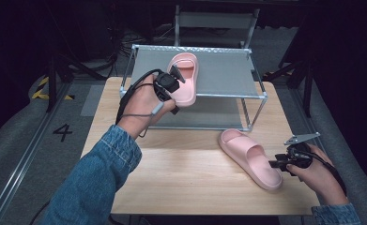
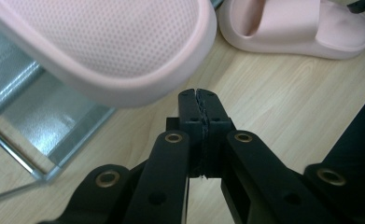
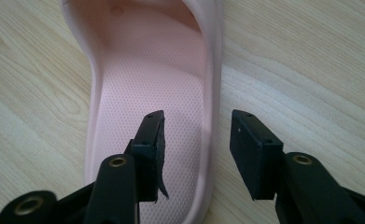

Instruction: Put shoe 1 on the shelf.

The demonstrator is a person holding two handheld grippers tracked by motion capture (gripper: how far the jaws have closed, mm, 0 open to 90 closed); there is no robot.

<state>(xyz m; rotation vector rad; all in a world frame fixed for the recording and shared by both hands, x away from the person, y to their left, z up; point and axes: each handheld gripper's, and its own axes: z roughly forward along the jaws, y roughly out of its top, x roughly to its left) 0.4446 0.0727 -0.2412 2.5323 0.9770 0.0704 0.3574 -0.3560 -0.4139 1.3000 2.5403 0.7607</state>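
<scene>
One pink slipper [image 1: 185,77] lies on the top shelf of a metal rack [image 1: 228,95], its heel hanging over the front rail. My left gripper [image 1: 176,72] is at that heel, jaws shut with nothing between them. In the left gripper view the closed tips [image 2: 200,100] sit just below the slipper's dotted footbed [image 2: 119,46]. The second pink slipper [image 1: 249,158] lies on the wooden table [image 1: 186,180]. My right gripper [image 1: 275,164] is at its heel end, open. In the right gripper view its jaws [image 3: 196,140] straddle the slipper's side rim [image 3: 210,116] without pressing on it.
The rack [image 2: 54,144] has a lower mesh shelf and stands at the table's far half. The second slipper [image 2: 301,28] also shows in the left gripper view. A metal frame [image 1: 216,21] stands behind the table, and the floor at left carries a painted 4 [image 1: 62,132].
</scene>
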